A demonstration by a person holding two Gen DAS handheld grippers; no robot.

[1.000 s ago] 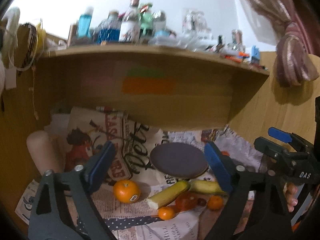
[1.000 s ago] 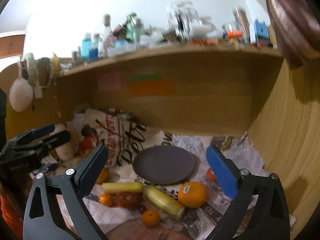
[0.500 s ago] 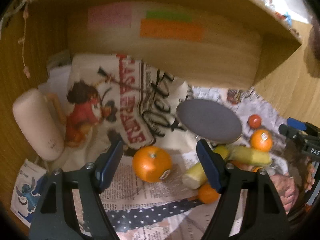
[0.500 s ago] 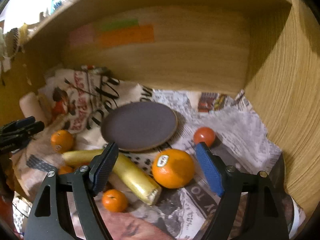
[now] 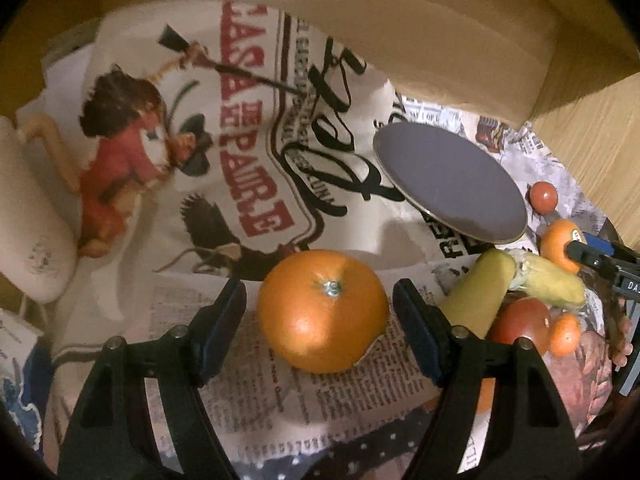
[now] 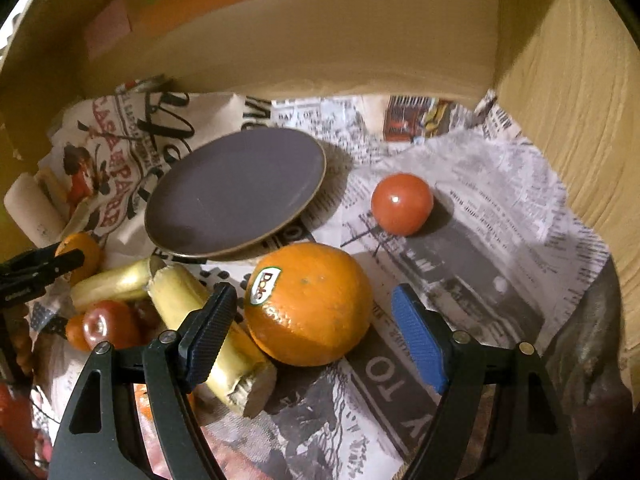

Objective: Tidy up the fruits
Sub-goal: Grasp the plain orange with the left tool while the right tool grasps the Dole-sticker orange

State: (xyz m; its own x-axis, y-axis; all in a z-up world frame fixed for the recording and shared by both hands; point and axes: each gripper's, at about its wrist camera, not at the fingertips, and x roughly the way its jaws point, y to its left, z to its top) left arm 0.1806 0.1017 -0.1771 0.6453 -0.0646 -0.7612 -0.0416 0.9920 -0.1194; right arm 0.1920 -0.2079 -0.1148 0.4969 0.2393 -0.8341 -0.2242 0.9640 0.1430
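In the left wrist view my left gripper is open with a large orange between its fingers, pads not touching it. In the right wrist view my right gripper is open around a second orange with a Dole sticker; there is a gap on the right side. A dark purple plate lies behind it, empty; it also shows in the left wrist view. Two yellow bananas, a small tomato, a red apple and small tangerines lie on the newspaper.
A wooden shelf wall closes the back and a wooden side panel the right. A printed cloth bag and a cream cylinder lie at the left. Newspaper covers the surface.
Both grippers have dropped and moved forward. Each orange, ahead of the fingers before, now sits between them. The upper shelf with bottles has gone out of view.
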